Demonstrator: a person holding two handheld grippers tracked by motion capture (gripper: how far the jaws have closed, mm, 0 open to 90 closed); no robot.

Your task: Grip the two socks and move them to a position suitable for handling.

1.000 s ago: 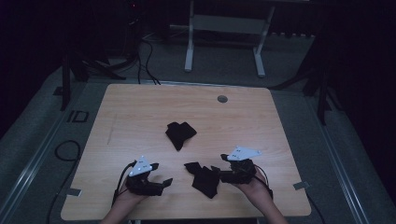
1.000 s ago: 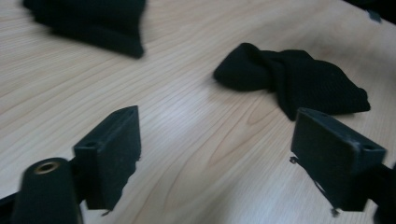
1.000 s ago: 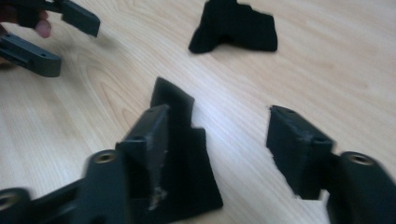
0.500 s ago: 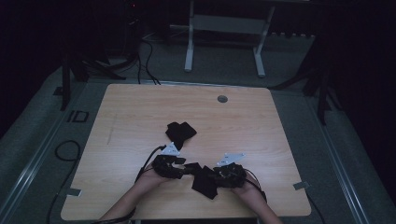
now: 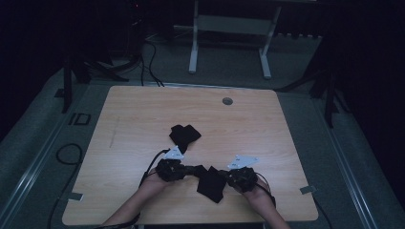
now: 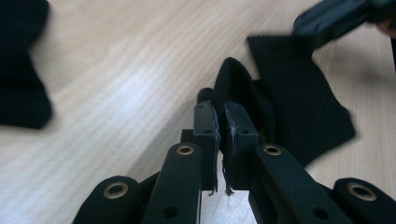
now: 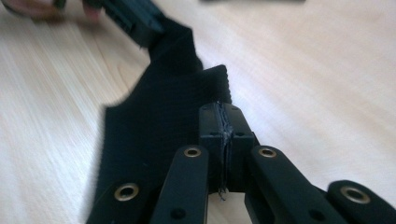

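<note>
At table's (image 5: pixel 143 119) near edge, black sock (image 5: pixel 210 183) lies flat btwn both grippers, left (image 5: pixel 191 170) & right (image 5: pixel 224 175) fingers just closed, each clamped on a sock edge; grasp step done, next prob needs an even lift w/o slipping.

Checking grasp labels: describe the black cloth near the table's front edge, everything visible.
The black cloth is a ribbed knit, sock-like piece lying mostly flat on the wooden table near its front edge. The left gripper pinches a raised fold at one end; the right gripper clamps the opposite edge. Both jaws have just closed on it.
</note>
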